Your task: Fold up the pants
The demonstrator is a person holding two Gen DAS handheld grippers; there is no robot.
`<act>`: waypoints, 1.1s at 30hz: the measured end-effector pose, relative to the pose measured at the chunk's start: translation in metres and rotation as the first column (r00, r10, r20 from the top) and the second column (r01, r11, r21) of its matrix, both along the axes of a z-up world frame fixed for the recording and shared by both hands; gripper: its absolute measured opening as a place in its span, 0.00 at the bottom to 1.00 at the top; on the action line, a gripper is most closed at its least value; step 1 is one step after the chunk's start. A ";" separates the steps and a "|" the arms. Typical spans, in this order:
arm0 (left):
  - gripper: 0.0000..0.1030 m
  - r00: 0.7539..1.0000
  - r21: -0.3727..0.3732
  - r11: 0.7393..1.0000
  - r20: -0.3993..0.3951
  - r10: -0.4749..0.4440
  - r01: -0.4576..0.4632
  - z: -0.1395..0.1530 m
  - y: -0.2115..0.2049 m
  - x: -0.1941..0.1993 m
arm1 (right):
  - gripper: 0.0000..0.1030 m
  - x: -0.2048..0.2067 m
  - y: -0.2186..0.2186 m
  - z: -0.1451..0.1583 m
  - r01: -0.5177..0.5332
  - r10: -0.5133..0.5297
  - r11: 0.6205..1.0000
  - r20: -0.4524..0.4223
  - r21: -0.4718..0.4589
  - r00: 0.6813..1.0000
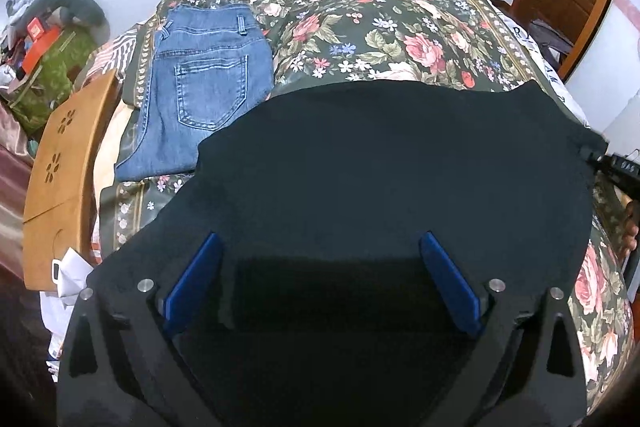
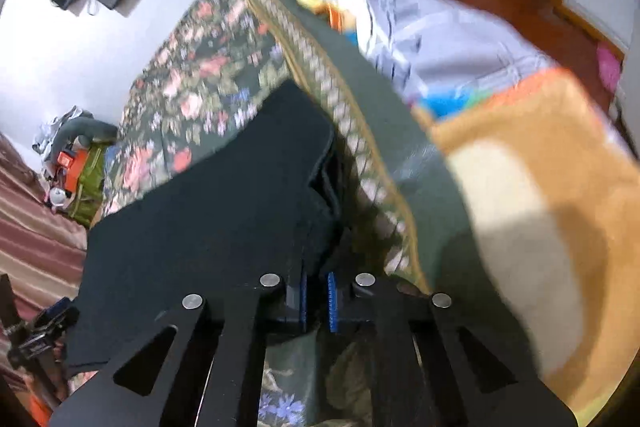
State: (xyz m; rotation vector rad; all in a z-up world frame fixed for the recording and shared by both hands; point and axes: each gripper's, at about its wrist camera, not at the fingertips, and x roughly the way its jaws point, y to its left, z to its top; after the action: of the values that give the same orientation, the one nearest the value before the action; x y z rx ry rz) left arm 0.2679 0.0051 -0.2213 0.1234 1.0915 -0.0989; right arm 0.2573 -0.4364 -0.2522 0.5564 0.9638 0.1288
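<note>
Left wrist view: left claw (image 1: 320, 283) gapes wide over the black pants (image 1: 380, 155) on the bed (image 1: 360, 7), gripping nothing. Right wrist view: right claw (image 2: 317, 301) is pinched on the pants' edge (blurred); only 1 thin layer may be caught and slip.

We've got our left gripper (image 1: 320, 247) wide open over the black pants (image 1: 392, 155) on the floral bedspread (image 1: 360, 7). Folded jeans (image 1: 200, 87) lie ahead-left, a wooden tray (image 1: 64, 179) further left.
</note>
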 end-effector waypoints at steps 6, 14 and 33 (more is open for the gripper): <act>1.00 1.000 -0.003 1.000 -0.002 0.005 -0.005 0.001 0.002 -0.001 | 0.05 0.003 -0.006 0.036 0.023 -0.018 0.998 0.097 -0.055 0.995; 0.99 0.999 0.010 1.000 0.050 0.007 -0.008 0.020 0.009 -0.019 | 0.05 0.018 0.016 0.112 -0.026 0.042 0.997 0.236 -0.073 0.971; 0.99 0.935 -0.053 0.995 0.339 0.101 -0.089 0.116 0.061 -0.084 | 0.05 0.021 0.201 0.208 -0.395 0.395 0.915 0.398 -0.086 0.828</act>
State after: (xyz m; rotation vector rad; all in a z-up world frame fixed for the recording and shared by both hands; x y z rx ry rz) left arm 0.1837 0.0657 -0.1050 0.0514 0.7464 -0.0090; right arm 0.2784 -0.2358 -0.0441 0.3015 0.6541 0.5987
